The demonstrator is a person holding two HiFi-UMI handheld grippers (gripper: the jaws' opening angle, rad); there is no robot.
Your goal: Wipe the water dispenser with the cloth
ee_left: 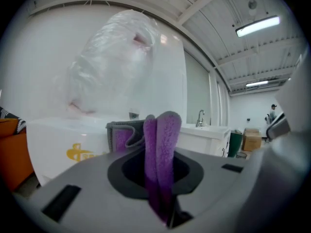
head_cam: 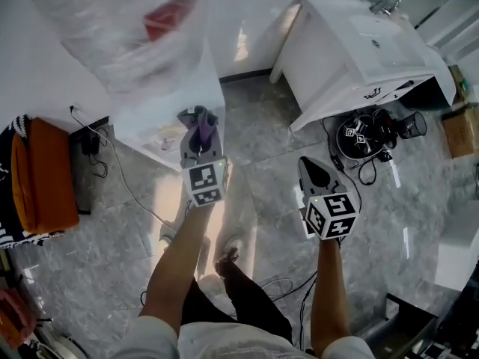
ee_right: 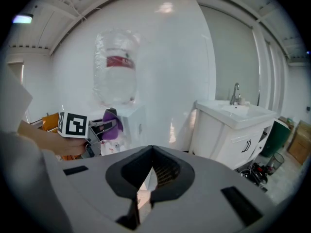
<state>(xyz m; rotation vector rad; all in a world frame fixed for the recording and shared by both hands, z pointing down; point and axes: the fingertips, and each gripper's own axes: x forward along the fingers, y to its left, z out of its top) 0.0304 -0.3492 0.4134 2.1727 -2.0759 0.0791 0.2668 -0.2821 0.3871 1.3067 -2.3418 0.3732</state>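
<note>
The white water dispenser [head_cam: 168, 122] stands against the wall, topped by a large bottle [head_cam: 131, 28] wrapped in clear plastic. My left gripper [head_cam: 200, 120] is shut on a folded purple cloth [head_cam: 202, 132] and points at the dispenser's front top edge, close to it. In the left gripper view the cloth [ee_left: 161, 144] sticks up between the jaws, with the dispenser [ee_left: 63, 140] and bottle [ee_left: 121, 67] just behind. My right gripper [head_cam: 312, 164] hangs over the floor to the right, shut and empty. Its own view shows the left gripper [ee_right: 99, 127], cloth [ee_right: 112, 125] and bottle [ee_right: 116, 67].
A white sink cabinet [head_cam: 359, 47] stands to the right of the dispenser. Tangled cables and black gear [head_cam: 367, 137] lie on the floor beside it. An orange seat [head_cam: 41, 174] is at the left. A power cord [head_cam: 112, 170] trails over the grey marble floor [head_cam: 269, 178]. A cardboard box [head_cam: 458, 129] sits far right.
</note>
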